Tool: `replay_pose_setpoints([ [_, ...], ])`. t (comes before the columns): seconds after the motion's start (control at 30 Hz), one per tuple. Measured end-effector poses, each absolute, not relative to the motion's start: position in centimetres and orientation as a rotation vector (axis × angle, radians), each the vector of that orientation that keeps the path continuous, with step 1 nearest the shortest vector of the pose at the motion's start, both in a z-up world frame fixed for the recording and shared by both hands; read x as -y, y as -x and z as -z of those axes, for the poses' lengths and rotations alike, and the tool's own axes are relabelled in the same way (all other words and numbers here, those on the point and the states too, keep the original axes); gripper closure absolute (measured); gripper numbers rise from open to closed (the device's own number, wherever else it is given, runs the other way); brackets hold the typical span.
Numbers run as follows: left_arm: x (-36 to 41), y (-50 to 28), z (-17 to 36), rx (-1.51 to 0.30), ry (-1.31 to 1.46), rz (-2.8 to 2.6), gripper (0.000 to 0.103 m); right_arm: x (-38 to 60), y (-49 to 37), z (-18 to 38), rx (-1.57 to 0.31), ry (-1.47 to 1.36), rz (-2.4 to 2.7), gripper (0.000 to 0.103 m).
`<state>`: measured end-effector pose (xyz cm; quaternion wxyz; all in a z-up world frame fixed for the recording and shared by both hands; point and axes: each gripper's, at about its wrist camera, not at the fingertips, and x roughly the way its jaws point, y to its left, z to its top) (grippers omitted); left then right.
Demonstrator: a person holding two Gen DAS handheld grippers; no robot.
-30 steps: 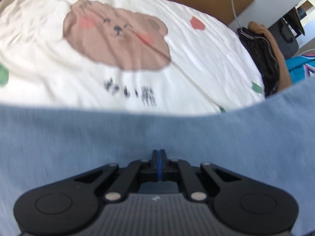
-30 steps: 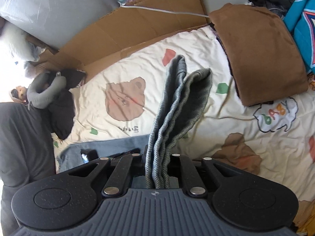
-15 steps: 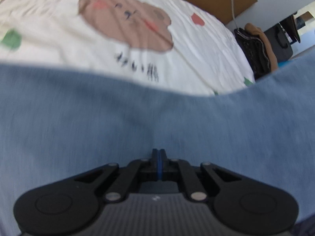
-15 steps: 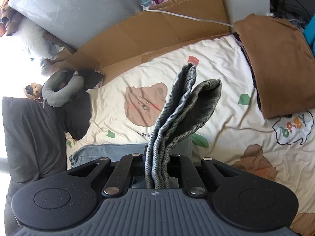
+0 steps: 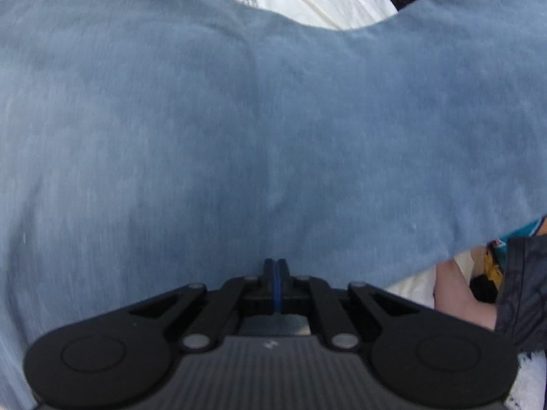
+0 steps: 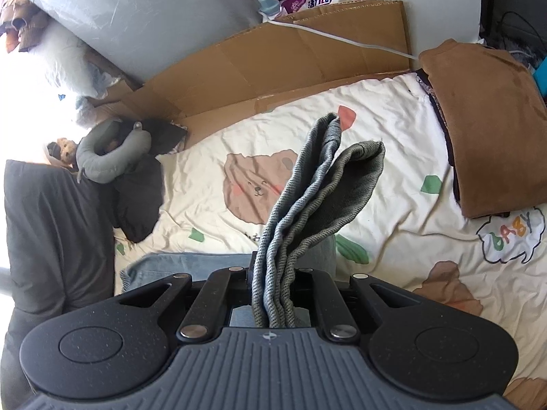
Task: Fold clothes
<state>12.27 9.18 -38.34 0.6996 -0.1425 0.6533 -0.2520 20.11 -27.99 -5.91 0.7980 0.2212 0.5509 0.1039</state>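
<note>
Right gripper (image 6: 273, 294) fingers pinch a bunched grey-blue knit garment (image 6: 318, 198), held above the cream bear-print bed sheet (image 6: 393, 184). Left gripper (image 5: 276, 275) fingers pressed together; the garment's blue fabric (image 5: 239, 130) lies spread just beyond them.

Blue garment (image 5: 259, 130): plain blue cloth, spread wide, filling most of the left wrist view; its lower right edge is seen lifted.
Grey knit (image 6: 307, 205): ribbed, bunched in folds, rising from centre bottom toward frame centre.
</note>
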Motion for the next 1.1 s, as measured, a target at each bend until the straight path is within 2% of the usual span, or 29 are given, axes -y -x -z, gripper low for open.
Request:
replay_pose_setpoints([
  [0.13,-11.4,-12.6,37.4,-1.417,0.380,0.542,0.099,26.5,-20.1,4.8,-1.155,-0.472,-0.281,0.096],
  [0.27,-15.9,-13.8,35.5,-1.297,0.463,0.411,0.094,23.9,-20.3,4.1,-1.161,-0.443,-0.332,0.096],
  [0.43,-20.8,-14.5,32.9,-1.177,0.485,0.282,0.082,19.5,-20.5,3.5,-1.170,-0.431,-0.415,0.096],
  [0.67,-25.0,-12.9,31.7,-1.067,0.624,0.162,0.082,13.5,-21.9,1.6,-1.151,-0.428,-0.494,0.096],
  [0.8,-26.6,-12.2,31.9,-1.026,0.683,0.107,0.077,10.0,-22.4,0.9,-1.150,-0.414,-0.549,0.096],
  [1.1,-29.9,-10.8,31.7,-0.972,0.743,0.038,0.077,3.1,-23.0,2.5,-1.170,-0.415,-0.644,0.096],
])
